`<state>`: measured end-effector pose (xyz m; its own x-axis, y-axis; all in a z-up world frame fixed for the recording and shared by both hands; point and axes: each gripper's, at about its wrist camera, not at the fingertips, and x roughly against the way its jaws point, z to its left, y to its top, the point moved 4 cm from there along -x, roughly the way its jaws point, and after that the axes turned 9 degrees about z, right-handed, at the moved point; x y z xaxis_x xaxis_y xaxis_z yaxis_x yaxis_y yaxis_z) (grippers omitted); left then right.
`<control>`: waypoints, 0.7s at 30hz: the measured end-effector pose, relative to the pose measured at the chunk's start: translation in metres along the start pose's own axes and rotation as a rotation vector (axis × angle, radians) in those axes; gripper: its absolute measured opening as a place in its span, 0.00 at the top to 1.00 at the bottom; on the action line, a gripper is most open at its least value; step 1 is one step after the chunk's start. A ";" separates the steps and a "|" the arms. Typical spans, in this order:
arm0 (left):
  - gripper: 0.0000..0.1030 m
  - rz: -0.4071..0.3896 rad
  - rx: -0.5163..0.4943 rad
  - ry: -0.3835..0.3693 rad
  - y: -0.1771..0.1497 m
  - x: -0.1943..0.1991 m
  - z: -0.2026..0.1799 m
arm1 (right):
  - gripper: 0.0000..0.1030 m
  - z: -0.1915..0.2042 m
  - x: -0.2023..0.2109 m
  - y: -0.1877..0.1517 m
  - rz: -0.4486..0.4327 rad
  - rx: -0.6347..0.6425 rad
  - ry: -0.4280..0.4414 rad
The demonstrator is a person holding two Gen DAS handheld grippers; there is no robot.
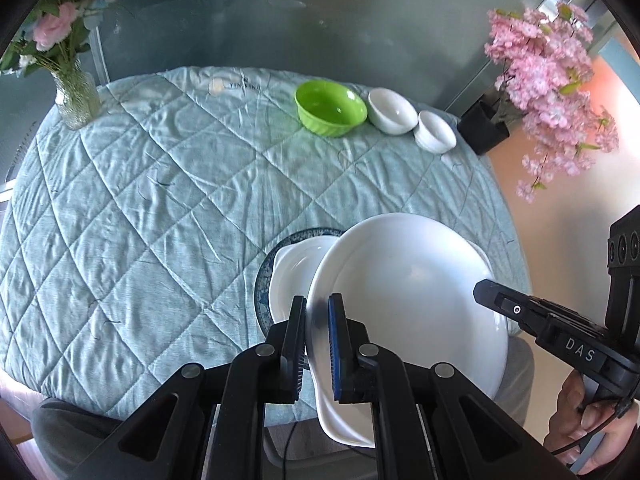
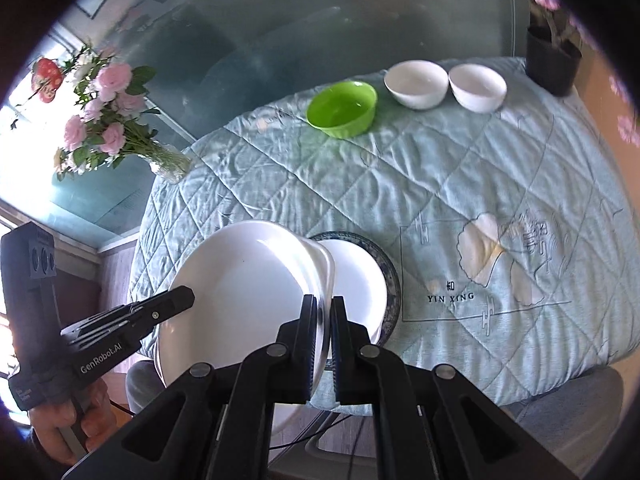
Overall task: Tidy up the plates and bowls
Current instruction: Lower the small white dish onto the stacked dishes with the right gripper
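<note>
— White and glossy, that round plate?
— Yes, tilted just above the blue-rimmed plate, its rim pinched by the left gripper and right gripper.

quilted pale-blue cloth spread over a round glass counter, stitched in diamonds, with a printed leaf motif and the letters "yin xing" toward the near right edge. clear glass vase of pink roses at the far left edge of the cloth. black square pot of pink blossom sprays just off the far right corner. bare glass of the counter behind the cloth. wooden floor below the left edge.
</note>
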<state>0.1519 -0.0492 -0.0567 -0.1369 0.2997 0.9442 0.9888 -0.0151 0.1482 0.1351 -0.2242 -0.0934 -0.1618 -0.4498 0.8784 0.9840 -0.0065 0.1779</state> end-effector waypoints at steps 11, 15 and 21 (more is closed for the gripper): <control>0.94 0.059 0.051 -0.015 0.003 -0.086 0.029 | 0.93 -0.031 -0.069 0.001 0.063 -0.050 0.016; 0.94 0.066 0.067 -0.017 0.008 -0.114 0.038 | 0.93 -0.039 -0.089 0.005 0.077 -0.043 0.014; 0.94 0.076 0.088 -0.019 0.017 -0.142 0.050 | 0.93 -0.047 -0.114 0.014 0.083 -0.035 0.018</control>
<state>0.1914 -0.0439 -0.2026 -0.0609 0.3185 0.9460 0.9978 0.0452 0.0490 0.1708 -0.2150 -0.2114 -0.0781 -0.4663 0.8812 0.9961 0.0005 0.0885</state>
